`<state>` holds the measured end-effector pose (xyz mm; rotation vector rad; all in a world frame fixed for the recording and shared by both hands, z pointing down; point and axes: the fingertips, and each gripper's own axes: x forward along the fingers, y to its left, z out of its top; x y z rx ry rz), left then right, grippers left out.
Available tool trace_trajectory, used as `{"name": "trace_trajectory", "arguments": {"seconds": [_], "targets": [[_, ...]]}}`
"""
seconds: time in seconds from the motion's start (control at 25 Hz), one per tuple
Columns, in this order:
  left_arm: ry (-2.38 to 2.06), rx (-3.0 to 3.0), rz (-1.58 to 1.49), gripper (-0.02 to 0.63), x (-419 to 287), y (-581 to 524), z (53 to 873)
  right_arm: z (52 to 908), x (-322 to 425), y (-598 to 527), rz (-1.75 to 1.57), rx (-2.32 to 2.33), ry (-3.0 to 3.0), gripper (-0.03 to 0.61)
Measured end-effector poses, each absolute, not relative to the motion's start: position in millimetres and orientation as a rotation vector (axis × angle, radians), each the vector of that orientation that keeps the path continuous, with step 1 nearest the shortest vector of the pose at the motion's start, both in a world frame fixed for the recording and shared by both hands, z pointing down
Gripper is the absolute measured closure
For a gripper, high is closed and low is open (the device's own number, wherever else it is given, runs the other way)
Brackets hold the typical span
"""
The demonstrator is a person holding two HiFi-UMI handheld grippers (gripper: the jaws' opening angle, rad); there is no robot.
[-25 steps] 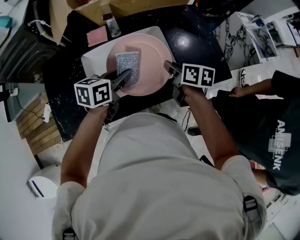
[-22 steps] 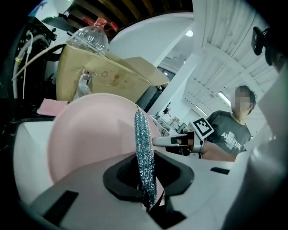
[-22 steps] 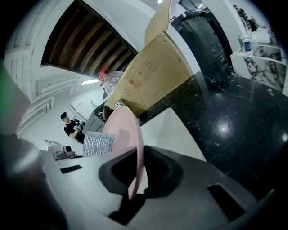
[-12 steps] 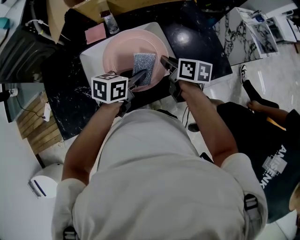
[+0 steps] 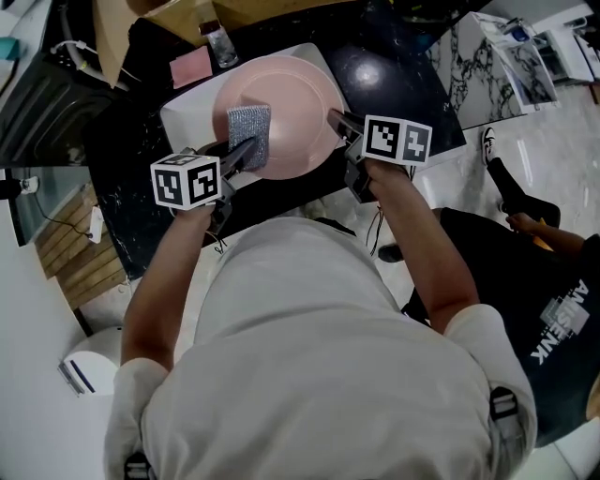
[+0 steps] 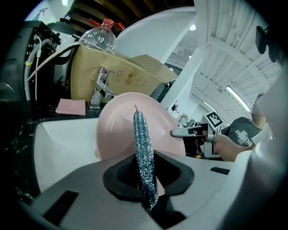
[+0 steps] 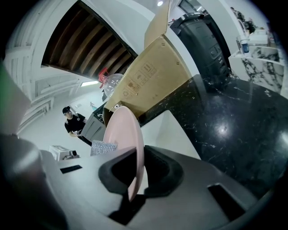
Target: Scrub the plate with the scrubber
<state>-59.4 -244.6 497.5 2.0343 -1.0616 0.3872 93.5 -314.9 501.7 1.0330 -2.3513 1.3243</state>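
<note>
A pink plate (image 5: 291, 112) is held tilted above a white basin (image 5: 183, 120). My right gripper (image 5: 336, 124) is shut on the plate's right rim; in the right gripper view the plate (image 7: 130, 143) stands edge-on between the jaws. My left gripper (image 5: 242, 152) is shut on a silvery scrubber (image 5: 248, 134), which lies flat against the plate's face at its left side. In the left gripper view the scrubber (image 6: 144, 157) runs upright between the jaws, in front of the plate (image 6: 121, 134). The right gripper (image 6: 191, 133) shows at the plate's far rim there.
The basin sits in a black marble counter (image 5: 394, 84). A cardboard box (image 5: 187, 19), a clear plastic bottle (image 5: 222, 47) and a pink pad (image 5: 192, 67) stand behind it. A tap (image 6: 100, 90) rises at the basin's back. A person in a dark shirt (image 5: 553, 328) is at the right.
The left gripper has swept the scrubber from the plate's middle right back to its left side. The plate and right gripper shifted slightly.
</note>
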Motion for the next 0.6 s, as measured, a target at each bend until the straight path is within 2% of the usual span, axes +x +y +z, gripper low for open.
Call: {"name": "trace_trajectory", "arguments": {"seconds": [0.36, 0.6], "targets": [[-1.22, 1.996, 0.334, 0.545, -111, -258, 483, 504, 98, -310, 1.324, 1.028, -2.34, 0.554], [-1.113, 2.058, 0.246, 0.545, -72, -255, 457, 501, 95, -313, 1.337, 1.048, -2.343, 0.557]]}}
